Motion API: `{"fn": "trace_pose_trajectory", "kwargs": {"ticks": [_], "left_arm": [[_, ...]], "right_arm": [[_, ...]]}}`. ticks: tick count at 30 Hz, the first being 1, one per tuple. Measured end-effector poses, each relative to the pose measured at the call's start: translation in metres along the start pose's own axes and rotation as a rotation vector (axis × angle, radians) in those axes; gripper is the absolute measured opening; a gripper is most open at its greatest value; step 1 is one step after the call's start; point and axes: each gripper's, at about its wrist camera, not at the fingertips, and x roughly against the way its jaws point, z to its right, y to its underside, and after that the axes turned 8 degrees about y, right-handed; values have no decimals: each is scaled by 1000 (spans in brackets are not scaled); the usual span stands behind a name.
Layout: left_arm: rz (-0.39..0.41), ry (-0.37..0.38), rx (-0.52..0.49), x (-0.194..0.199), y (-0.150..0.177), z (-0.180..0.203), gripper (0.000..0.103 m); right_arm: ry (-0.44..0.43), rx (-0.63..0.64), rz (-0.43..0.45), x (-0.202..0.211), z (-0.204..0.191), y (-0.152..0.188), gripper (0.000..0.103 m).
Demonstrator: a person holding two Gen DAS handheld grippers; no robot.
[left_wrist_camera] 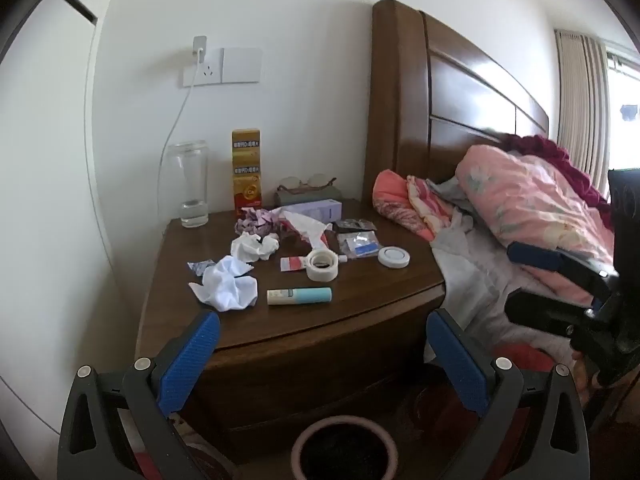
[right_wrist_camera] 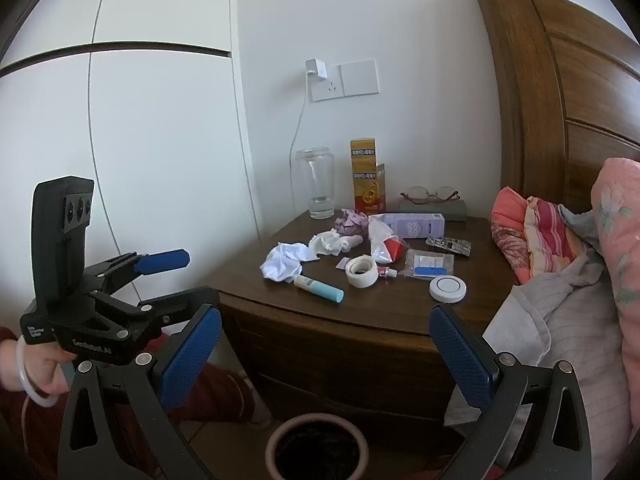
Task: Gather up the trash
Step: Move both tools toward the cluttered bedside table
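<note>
Trash lies on a brown nightstand [left_wrist_camera: 360, 312]: two crumpled white tissues [left_wrist_camera: 230, 284] [left_wrist_camera: 254, 247], a purple paper wad [left_wrist_camera: 256, 220], a small foil wrapper [left_wrist_camera: 200, 267] and a torn plastic bag [left_wrist_camera: 308, 228]. On the floor in front stands a dark round bin [left_wrist_camera: 344, 448] with a pale rim, also low in the right wrist view, bin [right_wrist_camera: 316, 448]. My left gripper [left_wrist_camera: 324, 360] hovers open before the nightstand's front edge, holding nothing. My right gripper [right_wrist_camera: 326, 356] is open too and empty, at the same distance. Each gripper shows in the other's view: right gripper [left_wrist_camera: 520, 284], left gripper [right_wrist_camera: 188, 280].
The nightstand also holds a tape roll [left_wrist_camera: 322, 265], a teal-capped tube [left_wrist_camera: 300, 296], a white round disc [left_wrist_camera: 394, 257], a glass jar [left_wrist_camera: 190, 184], a yellow box [left_wrist_camera: 246, 170], glasses [left_wrist_camera: 306, 182] and sachets. A bed with pink bedding [left_wrist_camera: 520, 208] lies right; a white wardrobe [right_wrist_camera: 120, 160] stands left.
</note>
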Motion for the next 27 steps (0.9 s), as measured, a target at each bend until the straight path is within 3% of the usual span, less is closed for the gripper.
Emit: {"fn": "trace_pose_trajectory", "kwargs": {"ticks": [11, 20, 27], "left_arm": [[-34, -17, -7, 0, 11, 0, 103], [-8, -44, 14, 1, -1, -4, 103], [-106, -45, 32, -21, -11, -21, 103]], "right_arm": [[-1, 1, -2, 0, 0, 0, 103], [0, 2, -3, 0, -1, 4, 103], [-7, -4, -12, -3, 0, 7, 103]]}}
